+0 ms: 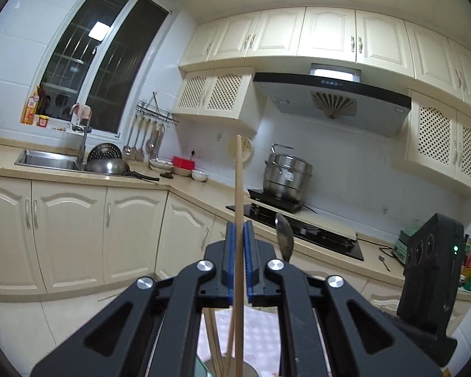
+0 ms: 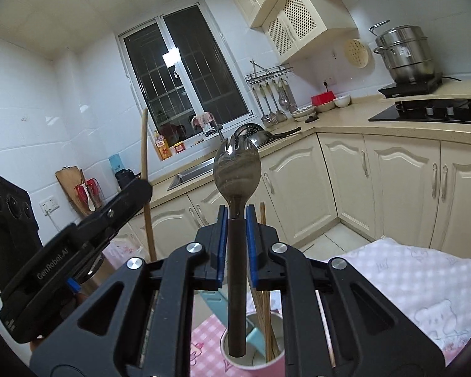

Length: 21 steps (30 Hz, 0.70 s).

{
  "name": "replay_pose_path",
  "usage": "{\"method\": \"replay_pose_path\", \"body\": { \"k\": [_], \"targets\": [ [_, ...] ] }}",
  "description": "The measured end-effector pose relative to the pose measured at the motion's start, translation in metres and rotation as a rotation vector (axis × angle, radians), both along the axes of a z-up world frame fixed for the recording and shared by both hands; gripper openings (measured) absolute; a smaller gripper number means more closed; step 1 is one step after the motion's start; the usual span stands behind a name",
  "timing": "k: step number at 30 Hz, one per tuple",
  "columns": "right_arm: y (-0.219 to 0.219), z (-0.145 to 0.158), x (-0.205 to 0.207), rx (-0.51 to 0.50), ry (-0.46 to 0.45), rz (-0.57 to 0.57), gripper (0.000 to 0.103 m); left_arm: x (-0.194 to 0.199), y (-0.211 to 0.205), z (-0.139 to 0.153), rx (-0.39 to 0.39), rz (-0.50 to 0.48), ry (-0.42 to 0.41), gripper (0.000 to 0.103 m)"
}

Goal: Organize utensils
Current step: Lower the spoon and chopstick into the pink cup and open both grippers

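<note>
- A spoon (image 2: pixel 237 169) stands upright in the right gripper (image 2: pixel 236 220), jaws clenched on its handle, handle tip inside a pink cup (image 2: pixel 251 363).
- A chopstick (image 1: pixel 239 207) rises from the left gripper (image 1: pixel 239 235), jaws clamped on it.
- Both should go straight down, clear of the cup's rim, before release.

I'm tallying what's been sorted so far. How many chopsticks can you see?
3: one chopstick clamped upright in the left gripper, two chopsticks standing in the cup by the right gripper. More may be hidden.
</note>
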State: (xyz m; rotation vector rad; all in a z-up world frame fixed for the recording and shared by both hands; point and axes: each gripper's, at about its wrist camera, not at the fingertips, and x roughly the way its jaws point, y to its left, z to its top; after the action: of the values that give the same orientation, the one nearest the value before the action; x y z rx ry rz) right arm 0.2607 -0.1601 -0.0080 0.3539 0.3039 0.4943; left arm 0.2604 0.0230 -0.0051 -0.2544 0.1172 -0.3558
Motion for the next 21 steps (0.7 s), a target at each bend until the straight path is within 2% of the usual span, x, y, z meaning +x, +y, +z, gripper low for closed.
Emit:
{"method": "replay_pose_path", "body": {
  "k": [11,21],
  "targets": [
    [0.007,-0.034,0.014,-0.034,0.011,-0.039,0.012,0.029,-0.015,-0.039,0.001,0.065,0.004,0.005],
    [0.010,-0.056,0.014,-0.085,0.077,-0.026,0.015,0.023,-0.019,-0.062,0.040,0.068,0.019,0.007]
  ]
}}
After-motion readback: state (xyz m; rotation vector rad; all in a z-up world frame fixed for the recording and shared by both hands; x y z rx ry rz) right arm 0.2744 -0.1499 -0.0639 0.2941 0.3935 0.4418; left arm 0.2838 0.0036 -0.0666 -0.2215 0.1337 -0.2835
